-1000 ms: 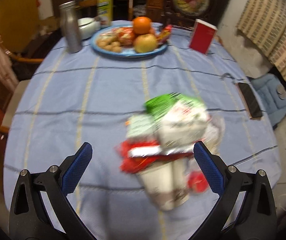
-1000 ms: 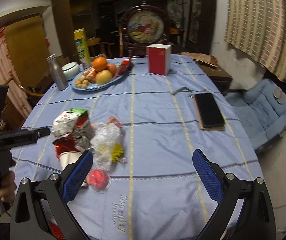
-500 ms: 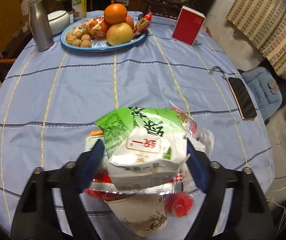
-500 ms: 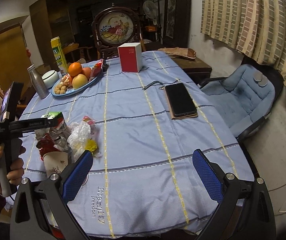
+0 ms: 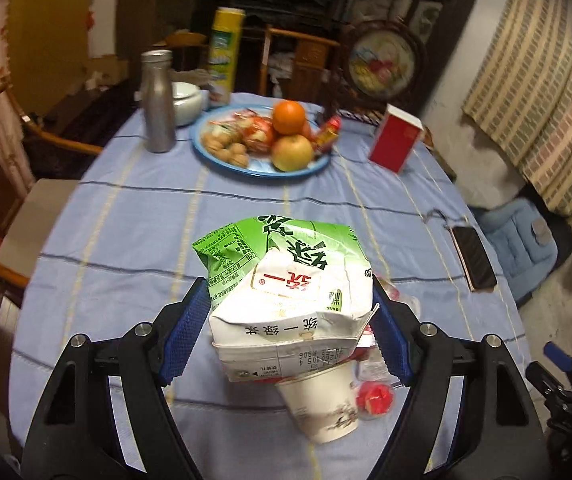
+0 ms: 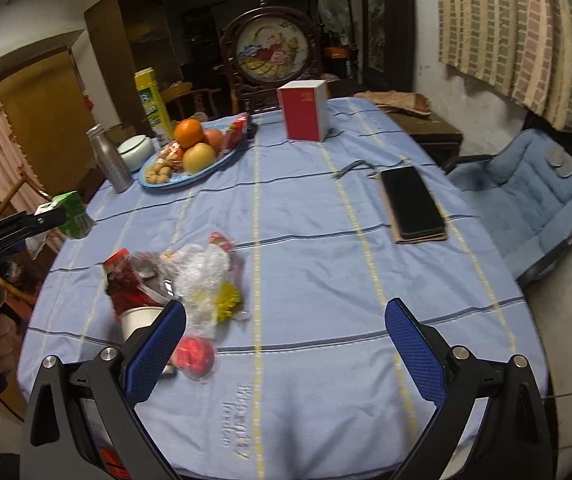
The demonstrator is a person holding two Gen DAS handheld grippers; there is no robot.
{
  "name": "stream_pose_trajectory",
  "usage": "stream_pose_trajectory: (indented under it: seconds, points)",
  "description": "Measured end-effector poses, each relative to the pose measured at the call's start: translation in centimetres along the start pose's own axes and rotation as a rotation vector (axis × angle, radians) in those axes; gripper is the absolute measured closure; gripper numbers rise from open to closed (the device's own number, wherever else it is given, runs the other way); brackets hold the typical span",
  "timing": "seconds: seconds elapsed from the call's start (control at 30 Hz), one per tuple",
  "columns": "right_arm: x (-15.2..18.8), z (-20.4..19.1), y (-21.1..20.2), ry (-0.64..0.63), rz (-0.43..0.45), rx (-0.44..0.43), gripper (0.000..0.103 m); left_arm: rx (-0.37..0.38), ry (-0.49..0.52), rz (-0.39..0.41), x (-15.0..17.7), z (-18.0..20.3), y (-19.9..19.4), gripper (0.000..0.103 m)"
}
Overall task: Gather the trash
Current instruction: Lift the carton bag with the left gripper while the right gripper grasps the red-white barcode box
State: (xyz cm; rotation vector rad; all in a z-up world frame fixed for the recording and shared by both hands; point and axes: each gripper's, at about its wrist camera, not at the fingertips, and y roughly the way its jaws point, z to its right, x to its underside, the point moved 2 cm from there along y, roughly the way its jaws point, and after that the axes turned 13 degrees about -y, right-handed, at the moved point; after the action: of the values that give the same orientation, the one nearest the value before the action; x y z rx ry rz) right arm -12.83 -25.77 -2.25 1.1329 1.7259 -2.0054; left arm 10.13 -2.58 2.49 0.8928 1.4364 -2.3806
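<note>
A crumpled green and white drink carton (image 5: pixel 286 292) is off the table, above the trash pile, with my left gripper (image 5: pixel 289 308) shut on its two sides. In the right wrist view the carton (image 6: pixel 72 210) shows at the far left, clear of the tablecloth. Below it lie a paper cup (image 5: pixel 321 404), a red round lid (image 5: pixel 373 398), a red wrapper (image 6: pixel 126 280) and a clear plastic bag (image 6: pixel 202 268). My right gripper (image 6: pixel 286 336) stands open over the table's near edge, its left finger just by the cup and the lid, with nothing between its fingers.
A blue plate (image 5: pixel 258 172) of fruit and nuts sits at the far side, with a steel bottle (image 5: pixel 158 100) and a white bowl (image 5: pixel 184 102) to its left. A red box (image 5: pixel 395 142) and a phone (image 5: pixel 473 258) lie to the right. A blue padded chair (image 6: pixel 525 200) stands beside the table.
My left gripper went from wide open over the pile to shut on the carton, then lifted it off the table. The right gripper has barely moved.
</note>
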Motion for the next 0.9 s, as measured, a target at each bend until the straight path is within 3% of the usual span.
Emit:
stream_pose_trajectory:
  seconds: [0.6, 0.9]
  points:
    - [-3.0, -9.9, 7.0, -0.201, -0.068, -0.256, 0.005, -0.235, -0.199, 0.042, 4.6, -10.9, -6.9, 0.028]
    - [-8.1, -18.5, 9.9, -0.398, 0.002, -0.382, 0.006, -0.349, -0.290, 0.084, 6.8, -14.7, -10.7, 0.028]
